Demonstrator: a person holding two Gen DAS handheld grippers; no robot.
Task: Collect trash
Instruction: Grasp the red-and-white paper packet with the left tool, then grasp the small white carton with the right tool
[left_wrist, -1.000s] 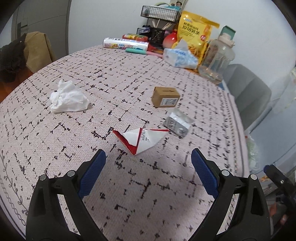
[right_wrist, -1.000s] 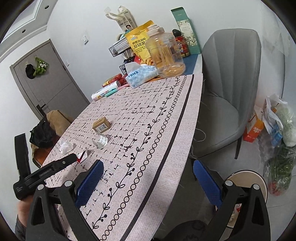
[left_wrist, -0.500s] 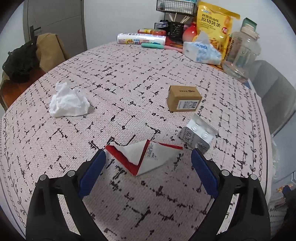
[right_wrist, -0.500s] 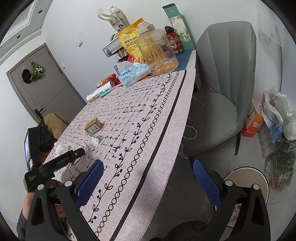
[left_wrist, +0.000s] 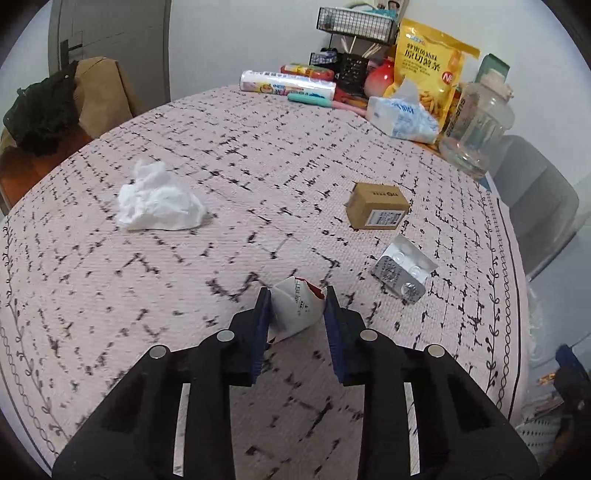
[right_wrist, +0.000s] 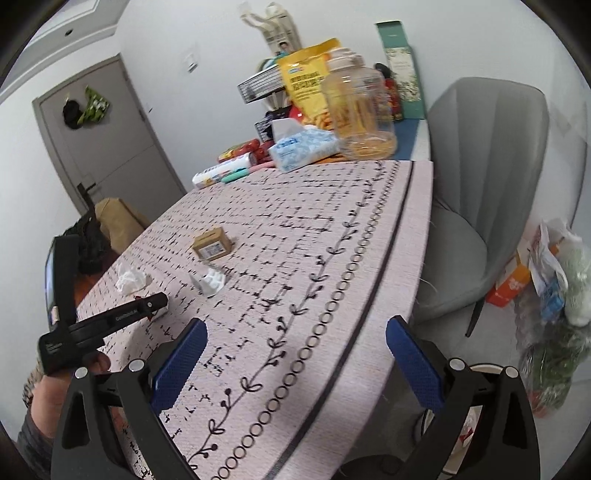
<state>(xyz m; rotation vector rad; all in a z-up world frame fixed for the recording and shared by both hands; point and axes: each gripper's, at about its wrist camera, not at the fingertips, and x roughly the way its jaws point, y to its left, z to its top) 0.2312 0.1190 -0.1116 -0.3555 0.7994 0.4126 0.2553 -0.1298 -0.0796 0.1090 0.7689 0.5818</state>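
**Q:** What does the room look like?

**A:** Pale walls and a grey door stand behind a table (left_wrist: 258, 155) under a pink cloth with black dashes; at its far edge are a jar (left_wrist: 476, 122), a yellow snack bag (left_wrist: 430, 66) and a tissue pack (left_wrist: 402, 118); a grey chair (right_wrist: 487, 177) stands at the right side.

**Q:** Where is the trash?

**A:** Four pieces lie on the cloth; a crumpled tissue (left_wrist: 159, 201) sits far left, a small box (left_wrist: 376, 210) far right, a blister pack (left_wrist: 404, 269) near right; the red and white wrapper (left_wrist: 295, 308) lies at the near middle, between the fingers of the left gripper (left_wrist: 295, 295).

**Q:** How is that gripper set?

**A:** It tilts down toward the cloth; its jaws have just been closing and now stand narrow with the blue pads against the wrapper on either side, which has buckled up into a peak; the wrapper's length runs straight out from the tool, toward the far side; it looks pinched, though I judge it has not yet left the cloth.

**Q:** And the other one?

**A:** Held wide, with nothing between its pads, the right gripper (right_wrist: 295, 350) hangs over the table's near right edge; the left one is far nearer the wrapper; a bin rim (right_wrist: 480, 369) shows on the floor below the right gripper, partly hidden.

**Q:** What does the next move turn on?

**A:** In my judgement, a lift, then a carry rightward to that bin; thin paper could slip free.
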